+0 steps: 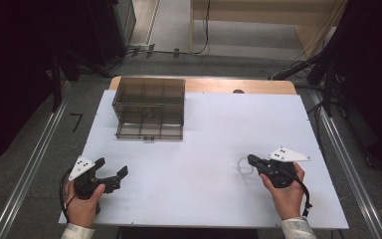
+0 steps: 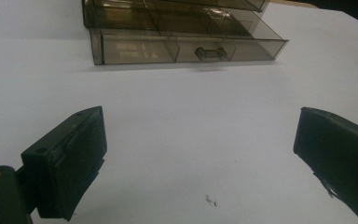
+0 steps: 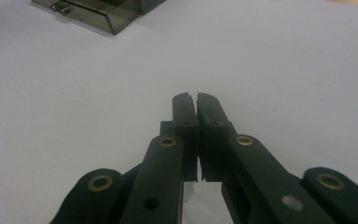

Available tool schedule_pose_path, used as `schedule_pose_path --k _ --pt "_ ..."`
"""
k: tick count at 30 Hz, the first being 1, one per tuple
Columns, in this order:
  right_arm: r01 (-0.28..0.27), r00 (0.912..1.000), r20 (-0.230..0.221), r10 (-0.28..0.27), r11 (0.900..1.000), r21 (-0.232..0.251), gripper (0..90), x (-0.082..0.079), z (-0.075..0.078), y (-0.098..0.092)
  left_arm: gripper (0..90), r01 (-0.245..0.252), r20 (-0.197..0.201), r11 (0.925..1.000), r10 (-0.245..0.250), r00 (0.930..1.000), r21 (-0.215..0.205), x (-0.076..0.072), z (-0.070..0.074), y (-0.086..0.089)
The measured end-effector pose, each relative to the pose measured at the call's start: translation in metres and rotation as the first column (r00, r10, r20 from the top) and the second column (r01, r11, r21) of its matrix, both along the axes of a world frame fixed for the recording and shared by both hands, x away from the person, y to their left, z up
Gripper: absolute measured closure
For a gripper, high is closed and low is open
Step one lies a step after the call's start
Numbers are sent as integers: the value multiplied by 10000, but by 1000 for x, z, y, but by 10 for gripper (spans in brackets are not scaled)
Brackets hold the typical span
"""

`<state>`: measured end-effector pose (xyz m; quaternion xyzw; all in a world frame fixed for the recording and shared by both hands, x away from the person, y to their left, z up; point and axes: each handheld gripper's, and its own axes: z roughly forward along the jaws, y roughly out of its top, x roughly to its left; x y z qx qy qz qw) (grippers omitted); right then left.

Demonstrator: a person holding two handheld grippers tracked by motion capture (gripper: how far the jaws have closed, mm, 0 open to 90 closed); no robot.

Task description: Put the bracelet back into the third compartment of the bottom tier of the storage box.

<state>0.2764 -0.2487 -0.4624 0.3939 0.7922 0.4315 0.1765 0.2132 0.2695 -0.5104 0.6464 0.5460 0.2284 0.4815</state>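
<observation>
Claws [image 1: 113, 171] [image 1: 251, 159] flank bare table [image 1: 199, 149]; drawer box [image 1: 149, 107] far.

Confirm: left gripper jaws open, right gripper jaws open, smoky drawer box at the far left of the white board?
Not quite: the right gripper has its jaws shut, pads together, in the right gripper view. The left gripper is open, and the smoky drawer box sits far left on the white board.

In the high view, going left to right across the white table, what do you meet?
Left gripper, jaws apart, in the person's left hand → smoky transparent drawer box, farther back → right gripper, jaws shut, in the right hand, on the white table.
</observation>
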Motion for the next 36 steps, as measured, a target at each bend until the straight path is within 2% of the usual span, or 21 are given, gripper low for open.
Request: schedule_pose_path --k 8,18,25,36 --pt "-121 9999 18 121 9999 24 851 4 7 5 32 44 24 10000 -44 10000 4 0 0 0" --pt "-434 9990 -71 434 9991 -3 851 12 11 21 32 33 27 10000 -33 10000 17 1 0 -1" --pt "-701 9975 0 701 9975 -38 851 17 15 37 32 39 36 10000 -39 10000 -15 0 0 0" --pt "-1164 9931 126 1167 9930 -219 851 33 22 69 32 35 58 10000 -35 10000 -32 0 1 0"
